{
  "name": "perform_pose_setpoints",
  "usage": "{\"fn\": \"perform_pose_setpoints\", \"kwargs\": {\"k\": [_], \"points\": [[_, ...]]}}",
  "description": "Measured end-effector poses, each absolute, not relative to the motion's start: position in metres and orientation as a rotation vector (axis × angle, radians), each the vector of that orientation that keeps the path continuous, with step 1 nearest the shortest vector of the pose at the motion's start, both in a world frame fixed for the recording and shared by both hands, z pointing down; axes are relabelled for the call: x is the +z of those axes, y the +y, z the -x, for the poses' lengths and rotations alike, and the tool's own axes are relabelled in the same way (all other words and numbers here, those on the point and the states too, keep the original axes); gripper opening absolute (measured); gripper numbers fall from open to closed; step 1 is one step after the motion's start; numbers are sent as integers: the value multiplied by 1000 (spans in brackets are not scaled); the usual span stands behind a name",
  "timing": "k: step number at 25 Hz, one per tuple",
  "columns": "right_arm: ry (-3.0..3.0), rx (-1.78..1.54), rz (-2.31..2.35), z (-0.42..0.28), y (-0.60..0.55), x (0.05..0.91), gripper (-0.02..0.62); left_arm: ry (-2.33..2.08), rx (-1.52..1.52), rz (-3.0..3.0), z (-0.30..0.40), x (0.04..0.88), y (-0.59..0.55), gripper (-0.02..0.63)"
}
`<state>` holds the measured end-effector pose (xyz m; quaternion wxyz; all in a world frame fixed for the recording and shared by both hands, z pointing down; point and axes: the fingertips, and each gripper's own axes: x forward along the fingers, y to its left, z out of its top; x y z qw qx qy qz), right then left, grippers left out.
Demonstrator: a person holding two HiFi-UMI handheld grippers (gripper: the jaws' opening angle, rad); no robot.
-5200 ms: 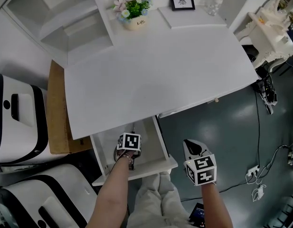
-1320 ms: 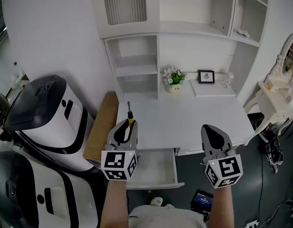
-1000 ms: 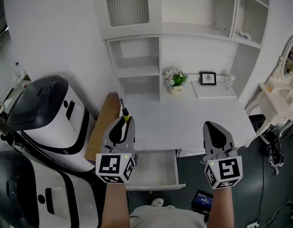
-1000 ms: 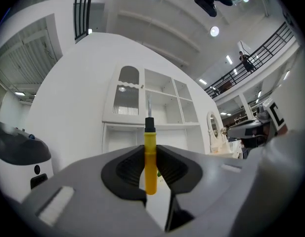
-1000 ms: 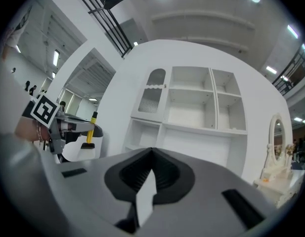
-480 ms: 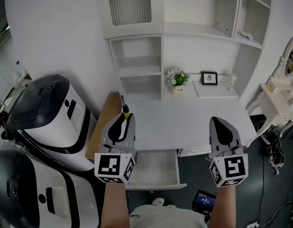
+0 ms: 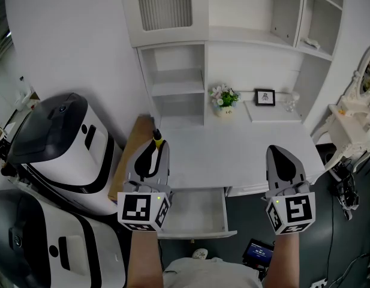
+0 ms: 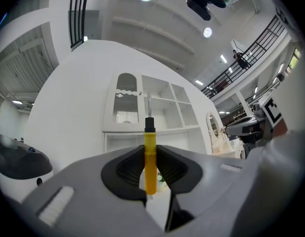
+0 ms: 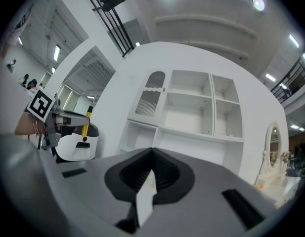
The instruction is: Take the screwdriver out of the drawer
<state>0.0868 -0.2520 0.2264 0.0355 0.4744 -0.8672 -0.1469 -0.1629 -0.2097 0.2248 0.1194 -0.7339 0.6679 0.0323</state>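
My left gripper [image 7: 153,153] is shut on a screwdriver [image 7: 156,140] with a yellow handle and a black collar. It is held above the front left part of the white desk [image 7: 244,143]. In the left gripper view the screwdriver [image 8: 150,158] stands upright between the dark pads, shaft pointing up. The white drawer [image 7: 216,204] hangs pulled out under the desk edge, below and between both grippers; no tool shows in it. My right gripper [image 7: 284,166] hovers at the desk's front right, shut with nothing in it. The right gripper view shows its pads [image 9: 168,171] together.
A flower pot [image 7: 224,101], a small picture frame [image 7: 264,98] and a glass stand at the desk's back under white shelving [image 7: 179,83]. Two large white-and-black machines [image 7: 59,143] and a brown board [image 7: 132,155] crowd the left. Cables [image 7: 343,191] lie on the floor at the right.
Five seconds ago my left gripper was down in the drawer; it is now up over the desk with the screwdriver. Over the last second the right gripper drifted slightly right.
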Motion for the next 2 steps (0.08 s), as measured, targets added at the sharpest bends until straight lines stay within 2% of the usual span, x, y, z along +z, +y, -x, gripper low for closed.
{"fn": "perform_pose_setpoints", "kwargs": {"k": [2], "points": [[-2664,-452,-1456,-84,-251,227,6,1951,94,2143,165,224,-209,80]]}}
